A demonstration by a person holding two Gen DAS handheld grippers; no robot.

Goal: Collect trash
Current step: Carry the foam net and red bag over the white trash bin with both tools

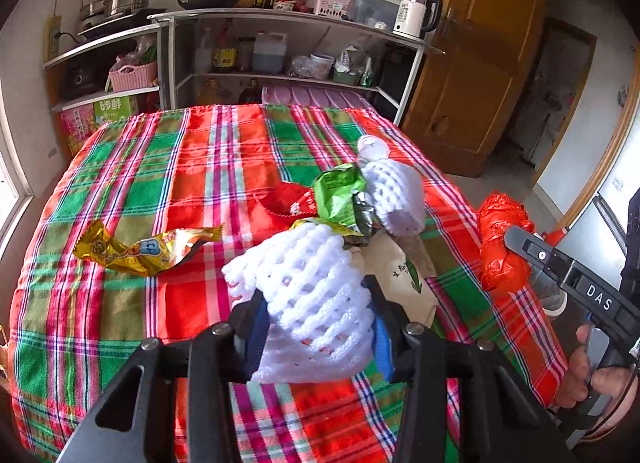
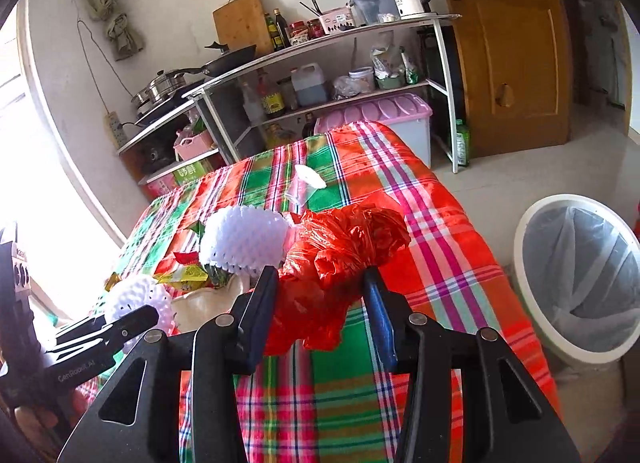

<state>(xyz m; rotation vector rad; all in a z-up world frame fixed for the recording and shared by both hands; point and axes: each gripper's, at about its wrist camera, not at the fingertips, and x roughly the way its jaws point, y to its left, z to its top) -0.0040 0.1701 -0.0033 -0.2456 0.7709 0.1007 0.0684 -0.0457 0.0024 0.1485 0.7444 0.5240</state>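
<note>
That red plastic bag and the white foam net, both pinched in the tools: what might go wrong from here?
1. The right tool grips only part of the crumpled red plastic bag; loose folds hang below, so it might slip or snag.
2. The soft white foam net in the left tool could squash and drop out.
3. The lined bin stands on the floor beside the table; a careless release could miss it.

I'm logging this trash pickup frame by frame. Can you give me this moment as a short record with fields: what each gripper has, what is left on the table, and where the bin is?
left gripper: shut on white foam net
right gripper: shut on red plastic bag
left on table: gold wrapper, green wrapper, red wrapper, second foam net, clear plastic cup
surface: plaid tablecloth
bin: white trash bin with clear liner, on floor to the right of the table
</note>
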